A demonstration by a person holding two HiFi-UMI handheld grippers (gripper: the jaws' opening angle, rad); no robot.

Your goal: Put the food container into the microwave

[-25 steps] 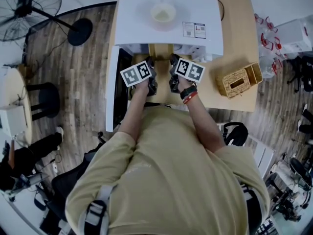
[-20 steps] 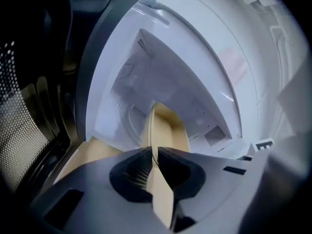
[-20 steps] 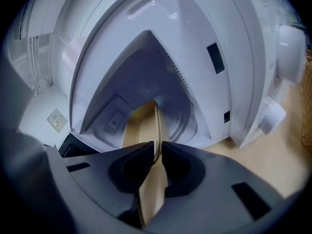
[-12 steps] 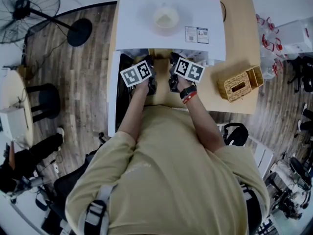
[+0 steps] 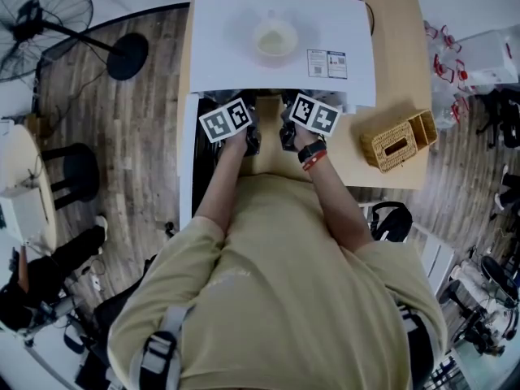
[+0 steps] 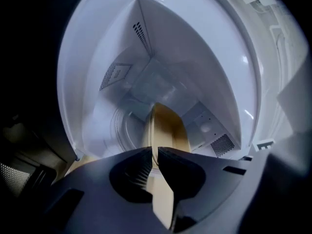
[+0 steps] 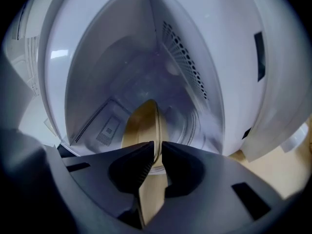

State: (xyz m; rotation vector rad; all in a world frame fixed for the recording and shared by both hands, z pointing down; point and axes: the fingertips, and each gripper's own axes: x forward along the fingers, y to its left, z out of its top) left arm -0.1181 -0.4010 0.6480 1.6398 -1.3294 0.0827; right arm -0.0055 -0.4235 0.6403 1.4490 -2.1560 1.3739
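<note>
- Both my claws are pinched onto the food container (image 6: 165, 126), one on each side of it.
- My left claw (image 6: 156, 152) has its jaws drawn almost together, with only a thin slot between them. The container's tan edge sits in that slot and runs on ahead of the tips.
- My right claw (image 7: 157, 147) is the same: jaws nearly closed, the tan edge clamped between them.
- Seen from either claw, the container reaches forward through the mouth of the microwave (image 5: 227, 55) into its white cavity. Perforated vent panels show on the inner walls, and a round turntable (image 7: 195, 126) lies on the floor behind the container.
- From the head view, my claws sit side by side at the front opening, their marker cubes just below the microwave's top edge.
- The microwave door (image 5: 185, 161) stands open at my left.
- A pale bowl (image 5: 275, 37) rests on the microwave's top.
- The microwave stands on a wooden table (image 5: 398, 71), with a wicker box (image 5: 398, 136) near my right forearm.
</note>
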